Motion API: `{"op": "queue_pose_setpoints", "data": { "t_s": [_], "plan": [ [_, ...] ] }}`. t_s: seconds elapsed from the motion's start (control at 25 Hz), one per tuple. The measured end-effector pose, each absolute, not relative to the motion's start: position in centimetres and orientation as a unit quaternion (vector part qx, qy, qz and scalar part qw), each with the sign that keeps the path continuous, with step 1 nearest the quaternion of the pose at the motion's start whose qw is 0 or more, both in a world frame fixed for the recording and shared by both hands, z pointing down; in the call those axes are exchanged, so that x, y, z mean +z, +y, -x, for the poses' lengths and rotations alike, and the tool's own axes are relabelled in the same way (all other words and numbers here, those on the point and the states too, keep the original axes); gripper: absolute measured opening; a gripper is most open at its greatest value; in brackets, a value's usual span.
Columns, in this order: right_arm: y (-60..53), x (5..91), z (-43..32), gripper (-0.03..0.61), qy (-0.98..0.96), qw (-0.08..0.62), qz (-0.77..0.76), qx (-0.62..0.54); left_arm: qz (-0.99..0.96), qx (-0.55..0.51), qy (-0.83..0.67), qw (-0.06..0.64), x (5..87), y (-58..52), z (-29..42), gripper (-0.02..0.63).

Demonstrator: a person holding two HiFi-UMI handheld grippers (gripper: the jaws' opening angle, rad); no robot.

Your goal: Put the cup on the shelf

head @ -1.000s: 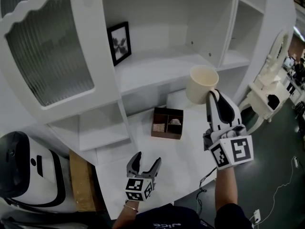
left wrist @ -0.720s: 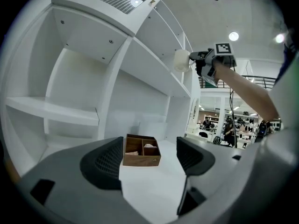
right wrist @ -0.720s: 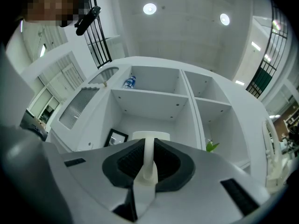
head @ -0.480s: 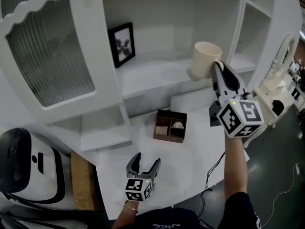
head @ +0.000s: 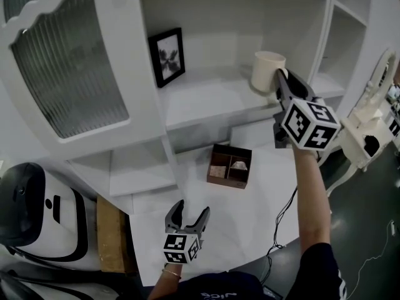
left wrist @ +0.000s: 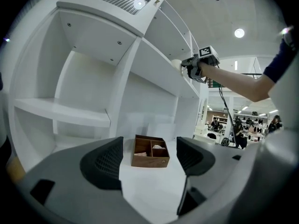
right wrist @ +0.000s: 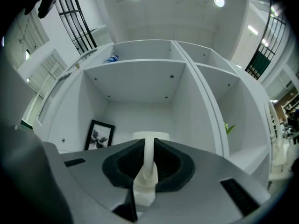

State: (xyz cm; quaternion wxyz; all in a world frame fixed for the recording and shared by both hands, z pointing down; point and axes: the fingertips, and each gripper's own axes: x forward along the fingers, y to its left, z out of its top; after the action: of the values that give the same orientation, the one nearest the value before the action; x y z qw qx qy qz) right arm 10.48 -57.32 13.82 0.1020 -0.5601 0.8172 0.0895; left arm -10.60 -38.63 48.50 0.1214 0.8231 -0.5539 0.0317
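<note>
Your right gripper [head: 280, 81] is clamped on the handle of the cup [head: 267, 70]. The right gripper view shows both pads pressed flat against that thin white loop, with the cup's rim just beyond. Holding it by the handle keeps the body hanging clear ahead of the jaws, so the base can meet the board with nothing underneath it.

In the head view the cup is at about 1 o'clock, over the right end of the shelf [head: 206, 99] and just beside the upright divider. The framed picture [head: 169, 56] stands well apart at its 9 o'clock. I cannot tell whether the base is touching the board.

The cup is upright. Its long axis runs close to vertical, its mouth faces up, and its handle points back toward you at about 5 o'clock. That looks like the attitude you want for setting it down, so judge the height before you let go.

Your left gripper [head: 187, 220] is low at 6 o'clock over the bench [head: 256, 212]. Its jaws are apart with nothing between them, parked out of the reach path. The wooden box [head: 230, 166] lies further along the bench, at the left gripper's 1 o'clock.
</note>
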Motion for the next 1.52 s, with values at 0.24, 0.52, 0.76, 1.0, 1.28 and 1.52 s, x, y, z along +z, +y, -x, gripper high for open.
{"op": "queue_pose_setpoints", "data": {
  "t_s": [0.24, 0.52, 0.76, 1.0, 1.28, 1.52],
  "plan": [
    [-58.7, 14.5, -8.2, 0.060, 0.827, 0.070, 0.551, 0.088, -0.820, 0.030, -0.558, 0.121, 48.4, -38.8, 10.9, 0.342],
    [-59.3, 14.8, -7.9, 0.060, 0.825, 0.061, 0.557, 0.075, -0.821, 0.031, -0.556, 0.125, 48.8, -39.0, 10.9, 0.342],
    [-59.3, 15.7, -8.4, 0.065, 0.820, 0.040, 0.568, 0.060, -0.823, 0.032, -0.553, 0.125, 48.8, -38.9, 10.7, 0.341],
    [-59.3, 16.5, -8.7, 0.080, 0.815, 0.043, 0.575, 0.057, -0.816, 0.031, -0.562, 0.132, 49.2, -39.0, 11.5, 0.341],
    [-58.3, 16.4, -8.0, 0.215, 0.826, 0.041, 0.558, 0.075, -0.817, 0.030, -0.561, 0.129, 49.0, -38.7, 11.6, 0.341],
    [-55.1, 17.1, -8.1, 0.242, 0.829, 0.059, 0.549, 0.094, -0.820, 0.022, -0.559, 0.123, 48.5, -38.4, 11.7, 0.341]
  ]
}}
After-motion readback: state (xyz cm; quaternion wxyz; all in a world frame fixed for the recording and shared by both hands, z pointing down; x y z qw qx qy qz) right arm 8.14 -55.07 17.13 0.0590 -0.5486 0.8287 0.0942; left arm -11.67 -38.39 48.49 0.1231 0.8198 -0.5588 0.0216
